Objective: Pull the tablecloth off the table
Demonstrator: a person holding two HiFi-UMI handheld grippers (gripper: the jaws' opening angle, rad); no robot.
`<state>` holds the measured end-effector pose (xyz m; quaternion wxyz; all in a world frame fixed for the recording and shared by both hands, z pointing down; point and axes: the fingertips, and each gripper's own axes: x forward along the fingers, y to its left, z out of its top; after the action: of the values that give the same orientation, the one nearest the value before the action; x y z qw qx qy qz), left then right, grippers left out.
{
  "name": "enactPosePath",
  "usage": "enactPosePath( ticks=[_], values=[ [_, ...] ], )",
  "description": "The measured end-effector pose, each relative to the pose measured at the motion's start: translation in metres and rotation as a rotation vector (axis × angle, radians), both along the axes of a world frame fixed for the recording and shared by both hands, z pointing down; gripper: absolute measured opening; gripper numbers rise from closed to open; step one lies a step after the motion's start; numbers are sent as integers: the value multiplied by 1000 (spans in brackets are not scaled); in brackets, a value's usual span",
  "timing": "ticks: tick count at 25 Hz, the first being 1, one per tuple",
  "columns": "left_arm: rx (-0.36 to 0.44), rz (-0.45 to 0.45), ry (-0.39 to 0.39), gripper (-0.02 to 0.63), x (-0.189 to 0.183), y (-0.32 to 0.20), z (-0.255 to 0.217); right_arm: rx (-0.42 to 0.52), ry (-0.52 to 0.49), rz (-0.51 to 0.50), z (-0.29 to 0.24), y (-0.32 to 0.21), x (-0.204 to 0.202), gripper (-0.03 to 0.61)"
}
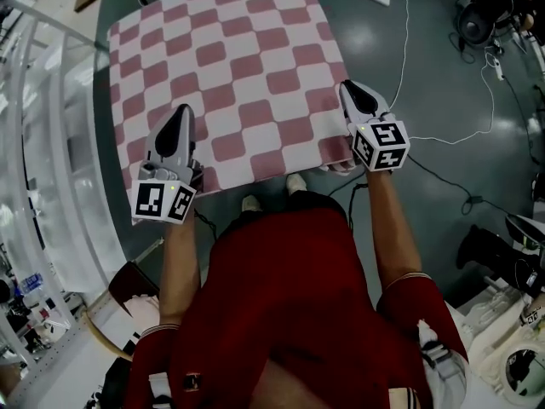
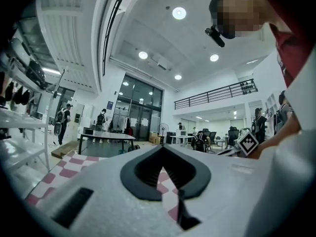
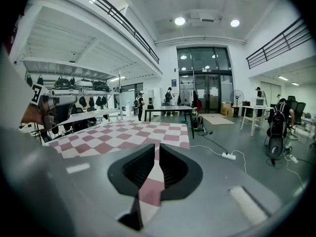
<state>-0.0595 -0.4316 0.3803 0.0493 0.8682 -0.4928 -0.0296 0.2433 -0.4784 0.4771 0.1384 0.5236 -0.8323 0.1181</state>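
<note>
Slippage risk: tablecloth [image 1: 230,75] lies spread over the table, left gripper [image 1: 181,119] clamped on its near left corner, right gripper [image 1: 356,94] slightly parted around its near right corner, so pulling may skew it.

No text, label, brand or number can be read in any view.

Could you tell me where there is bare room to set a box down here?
The tablecloth is bare all over, between the left gripper, the right gripper and its far edge. Cables crowd the floor to its right; shelving crowds its left.
</note>
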Motion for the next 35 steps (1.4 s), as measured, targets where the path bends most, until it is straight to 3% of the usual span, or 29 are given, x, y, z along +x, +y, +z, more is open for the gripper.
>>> enactPosePath(
  ticks=[15, 28, 31, 35],
  values=[
    [-80, -117, -106, 3, 52, -23, 21, -242, -55, -113, 101, -70, 56, 178],
    [-126, -186, -144, 3, 62, -25, 34, -424, -208, -185, 146, -84, 58, 204],
    [-130, -199, -140, 3, 60, -24, 34, -450, -269, -181, 146, -82, 57, 176],
    [-132, -212, -133, 3, 57, -22, 34, -448, -237, -147, 144, -82, 56, 163]
  ],
)
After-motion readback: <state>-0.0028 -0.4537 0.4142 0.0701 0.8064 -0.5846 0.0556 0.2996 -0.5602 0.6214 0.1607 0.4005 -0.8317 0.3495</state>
